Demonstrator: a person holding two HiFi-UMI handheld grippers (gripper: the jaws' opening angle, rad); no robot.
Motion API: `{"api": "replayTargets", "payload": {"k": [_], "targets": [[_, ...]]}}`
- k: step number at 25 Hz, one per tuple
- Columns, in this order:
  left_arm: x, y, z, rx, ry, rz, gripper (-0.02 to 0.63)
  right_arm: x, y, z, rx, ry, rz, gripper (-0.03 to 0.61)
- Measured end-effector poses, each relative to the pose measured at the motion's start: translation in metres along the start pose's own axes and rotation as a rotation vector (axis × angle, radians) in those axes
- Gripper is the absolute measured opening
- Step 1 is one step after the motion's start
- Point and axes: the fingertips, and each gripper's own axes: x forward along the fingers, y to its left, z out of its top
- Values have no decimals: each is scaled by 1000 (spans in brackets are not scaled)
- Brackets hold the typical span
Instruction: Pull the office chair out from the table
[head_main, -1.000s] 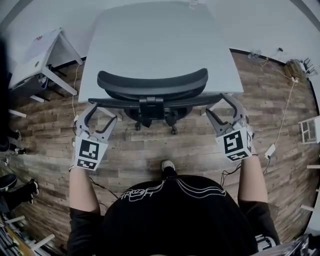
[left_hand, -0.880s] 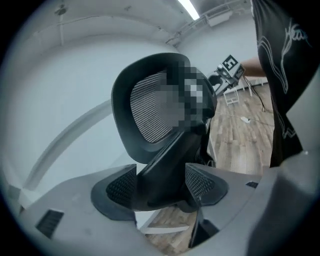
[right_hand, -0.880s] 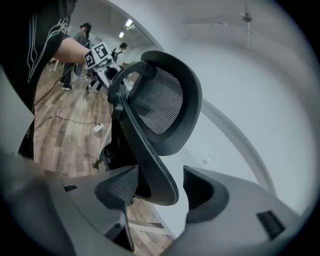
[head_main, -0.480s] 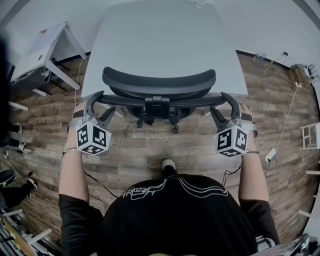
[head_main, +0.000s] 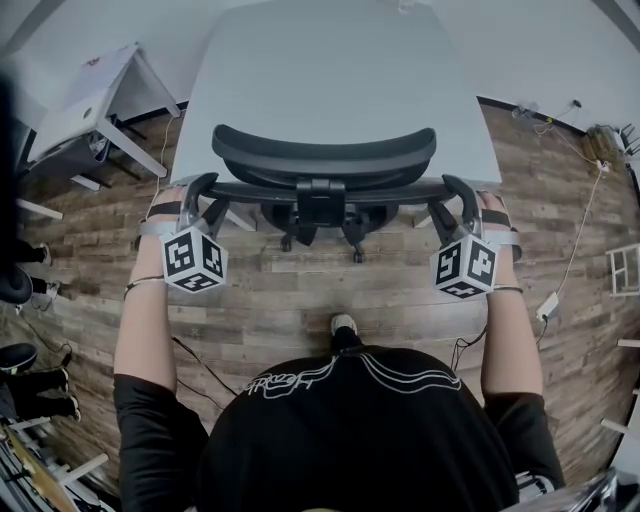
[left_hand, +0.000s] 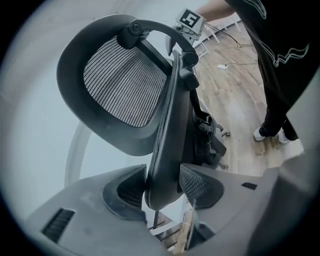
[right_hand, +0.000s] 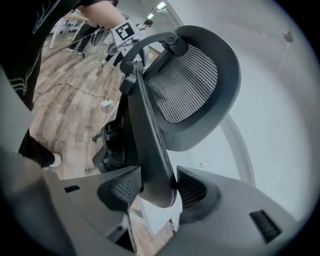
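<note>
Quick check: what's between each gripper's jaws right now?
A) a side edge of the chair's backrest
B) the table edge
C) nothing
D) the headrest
A: the left gripper and right gripper each straddle an edge of the backrest, jaws closing on it.

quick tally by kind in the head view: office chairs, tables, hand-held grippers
office chair: 1
tables: 2, large table and small white table
hand-held grippers: 2, left hand-held gripper and right hand-held gripper, jaws closing with the office chair's backrest between them
total: 5
</note>
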Motion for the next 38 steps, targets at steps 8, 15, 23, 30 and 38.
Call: {"api": "replayTargets", "payload": {"k": [8, 15, 23, 30, 38], "targets": [[-8, -12, 1, 47, 51, 1, 193, -9, 10, -6, -125, 66, -12, 222], [-9, -18, 0, 31, 68, 9, 192, -11, 16, -7, -100, 95, -20, 222], [-45, -49, 0, 12, 62, 12, 192, -52, 47, -5, -99, 116, -29, 223], [-57, -45, 3, -8, 47, 9, 192, -63, 43, -2, -89, 140, -2, 224], [-93, -74, 10, -18, 27, 8, 193, -104, 70, -6, -69, 183, -14, 224]]}}
